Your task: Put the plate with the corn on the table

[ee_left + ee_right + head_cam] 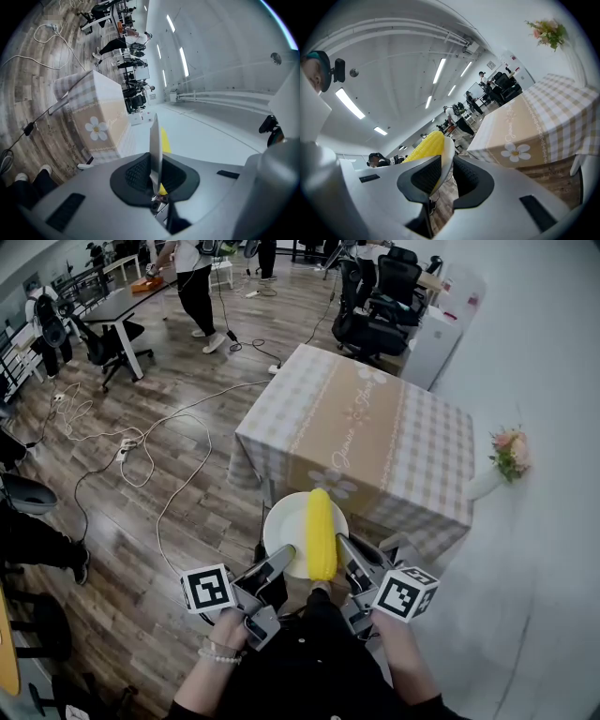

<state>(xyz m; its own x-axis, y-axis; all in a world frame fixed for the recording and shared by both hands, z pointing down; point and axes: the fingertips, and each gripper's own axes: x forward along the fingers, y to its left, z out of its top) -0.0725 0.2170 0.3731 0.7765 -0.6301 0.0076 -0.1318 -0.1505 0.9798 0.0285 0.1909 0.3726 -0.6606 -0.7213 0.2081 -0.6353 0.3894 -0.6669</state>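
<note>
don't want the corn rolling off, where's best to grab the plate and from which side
The thin near rim, from the person's side, one gripper either side of the corn. The plate is shallow, so its rim fits edge-on between jaws, as the left gripper and right gripper clamp it now. Two spread grips likely keep it level.

I had the left gripper (283, 559) and right gripper (349, 554) low in front of me, angled inward. Each one's jaws were clamped on the plate (284, 521) near its rim, with my left hand (228, 630) and right hand (390, 632) behind them.
</note>
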